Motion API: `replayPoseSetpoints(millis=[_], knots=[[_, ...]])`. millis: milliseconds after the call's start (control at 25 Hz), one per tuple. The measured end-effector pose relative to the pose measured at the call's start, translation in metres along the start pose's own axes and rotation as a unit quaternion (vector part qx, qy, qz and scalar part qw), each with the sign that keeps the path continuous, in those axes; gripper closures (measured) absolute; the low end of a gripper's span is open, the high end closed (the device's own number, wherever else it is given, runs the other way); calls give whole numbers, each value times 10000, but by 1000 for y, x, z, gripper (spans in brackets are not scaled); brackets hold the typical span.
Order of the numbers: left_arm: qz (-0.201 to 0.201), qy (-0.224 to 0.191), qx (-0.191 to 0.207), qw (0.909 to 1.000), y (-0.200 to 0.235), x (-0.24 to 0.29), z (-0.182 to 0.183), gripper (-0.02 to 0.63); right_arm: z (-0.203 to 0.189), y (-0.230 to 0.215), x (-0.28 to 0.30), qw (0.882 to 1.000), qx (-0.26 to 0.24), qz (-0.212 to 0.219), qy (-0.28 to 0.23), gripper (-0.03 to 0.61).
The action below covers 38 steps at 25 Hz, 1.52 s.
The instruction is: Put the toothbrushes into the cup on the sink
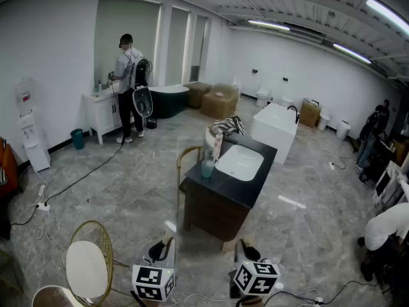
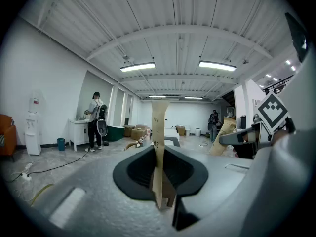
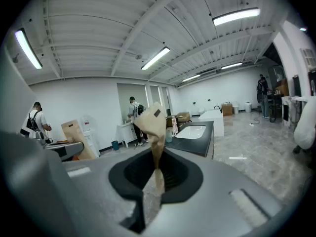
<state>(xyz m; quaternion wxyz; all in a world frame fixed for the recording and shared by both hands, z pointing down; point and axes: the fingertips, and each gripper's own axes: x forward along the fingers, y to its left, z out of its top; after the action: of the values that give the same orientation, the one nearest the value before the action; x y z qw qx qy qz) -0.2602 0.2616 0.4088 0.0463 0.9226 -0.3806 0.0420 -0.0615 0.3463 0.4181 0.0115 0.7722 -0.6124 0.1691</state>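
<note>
A tan paper-wrapped strip is being held upright by the left tongs, whose jaws are being pressed nearly together on it. A crumpled tan paper wrap is being pinched the same way by the right tongs. Both are being judged to be packaged toothbrushes, though no bristles are being shown.

In the head view, the cup is being seen at the left edge of the dark surface, just beside the white sink. It is well apart from both tongs, which are being held low above the floor.

The approach to the surface is being judged the step in hand. For it to be done well, both grips are being best held firm, so that the thin paper is not being let slip. The cup is then being best reached from the surface's left edge. One strip at a time is being best lowered upright, end-first, into the cup, while the other is being held clear of the rim.
</note>
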Motion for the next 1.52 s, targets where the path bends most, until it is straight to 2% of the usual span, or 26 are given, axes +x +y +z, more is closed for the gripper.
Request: replayPoseSetpoints(millis=[280,520,880,1200,1520], knots=[[-39,14,-29,10000,8,-6,-2,569,2,9,-3,9999,-35,-102,-40,549],[-29,14,-110,9999,23,-7,-5,569,-3,23,1,10000,47,-6,10,549],[-175,58,-74,9998,24,11,-12,569,-8,4,9,9992,265,-286,54,549],[-101,70,-62,9999,32,51,-9,569,4,-18,46,9990,332,-306,46,549],[-50,-41,102,9999,34,124,6,569,30,-52,111,9990,400,-187,-21,549]])
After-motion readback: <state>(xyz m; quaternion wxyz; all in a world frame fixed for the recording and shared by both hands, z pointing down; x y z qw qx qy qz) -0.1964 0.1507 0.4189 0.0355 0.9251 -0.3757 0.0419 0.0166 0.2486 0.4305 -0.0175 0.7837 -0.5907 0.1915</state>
